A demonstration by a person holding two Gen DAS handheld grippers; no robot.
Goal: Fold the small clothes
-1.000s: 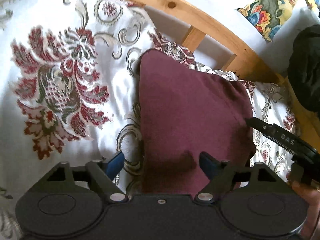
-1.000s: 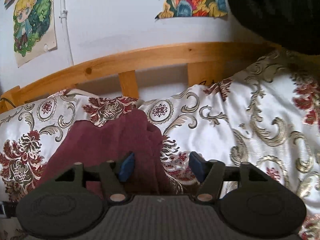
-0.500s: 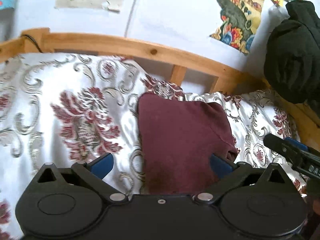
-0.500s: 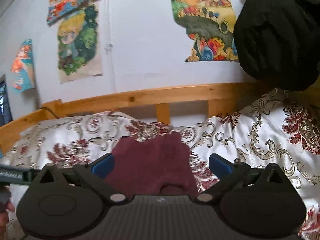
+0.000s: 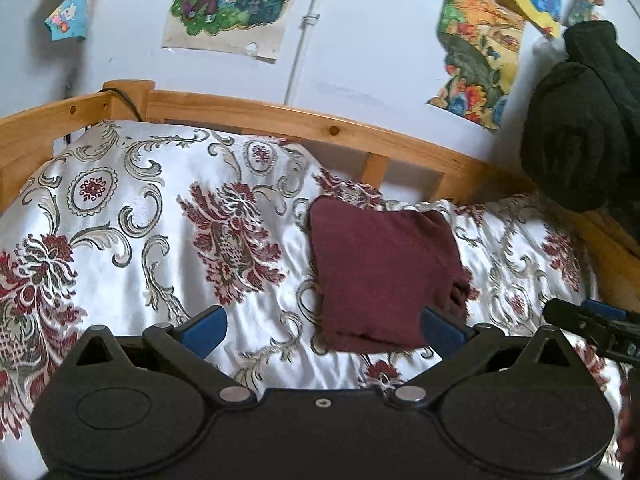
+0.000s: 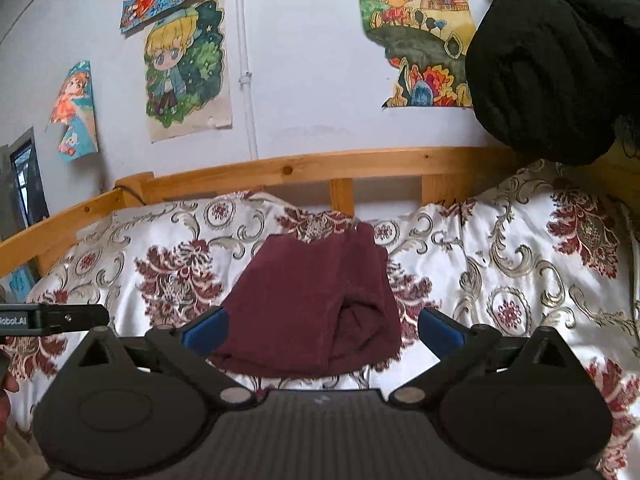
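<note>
A folded maroon garment (image 5: 384,276) lies flat on the patterned white bedspread (image 5: 160,248); it also shows in the right wrist view (image 6: 312,304). My left gripper (image 5: 324,330) is open and empty, held above and in front of the garment's near left edge. My right gripper (image 6: 322,326) is open and empty, held above the garment's near edge. The right gripper's tip (image 5: 592,326) shows at the right of the left wrist view, and the left gripper's tip (image 6: 52,318) shows at the left of the right wrist view.
A wooden bed rail (image 5: 320,128) runs behind the bedspread, against a wall with posters (image 6: 184,72). A dark bundle of clothing (image 6: 560,60) hangs at the right, over the bed's corner.
Both grippers have opened wide and pulled back and up from the garment, which now lies let go on the bedspread. More of the wall has come into view.
</note>
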